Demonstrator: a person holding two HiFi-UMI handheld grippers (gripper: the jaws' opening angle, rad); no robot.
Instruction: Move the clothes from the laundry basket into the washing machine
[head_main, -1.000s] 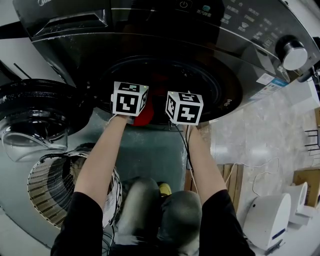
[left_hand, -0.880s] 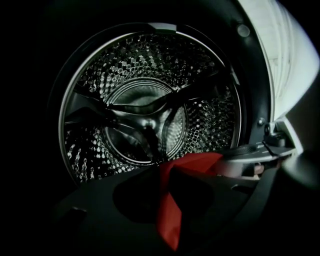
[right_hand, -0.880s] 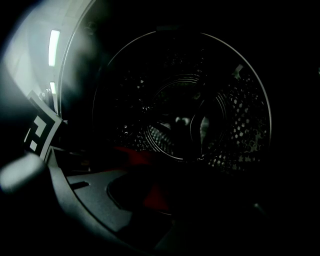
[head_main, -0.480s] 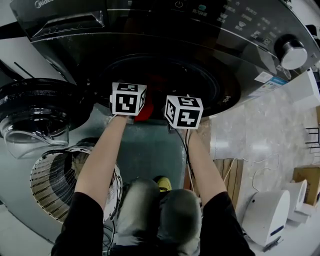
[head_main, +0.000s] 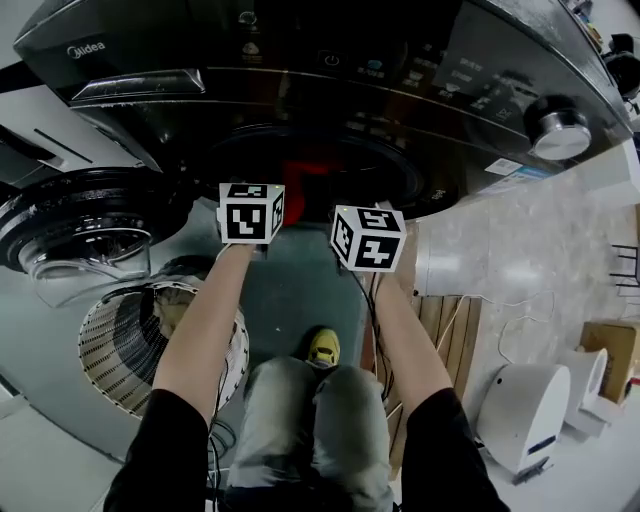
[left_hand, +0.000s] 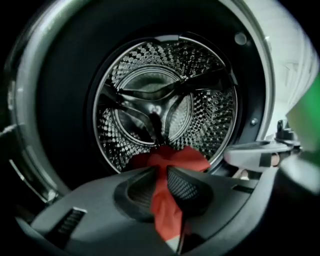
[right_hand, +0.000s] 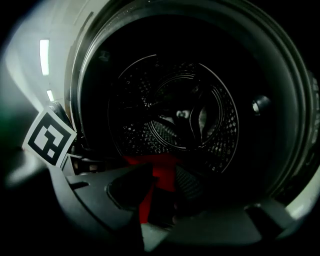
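A red cloth (left_hand: 162, 200) is stretched between both grippers at the mouth of the washing machine's drum (left_hand: 160, 105). My left gripper (left_hand: 161, 175) is shut on one part of it, and the fabric bunches up just past the jaws. My right gripper (right_hand: 157, 182) is shut on another part of the red cloth (right_hand: 150, 172), facing the dark drum (right_hand: 175, 120). In the head view the red cloth (head_main: 300, 185) shows inside the round opening, above the left marker cube (head_main: 250, 212) and the right marker cube (head_main: 368, 238). The fingertips are hidden beneath the cubes there.
The machine's door (head_main: 80, 225) hangs open at the left. A white ribbed laundry basket (head_main: 120, 340) stands below it with a pale item inside. The person's knees and a yellow shoe (head_main: 323, 348) are below the arms. A white appliance (head_main: 530, 415) sits at the lower right.
Both marker cubes sit a little lower in the head view. The red cloth now shows above them in the drum mouth instead of beside the left cube.
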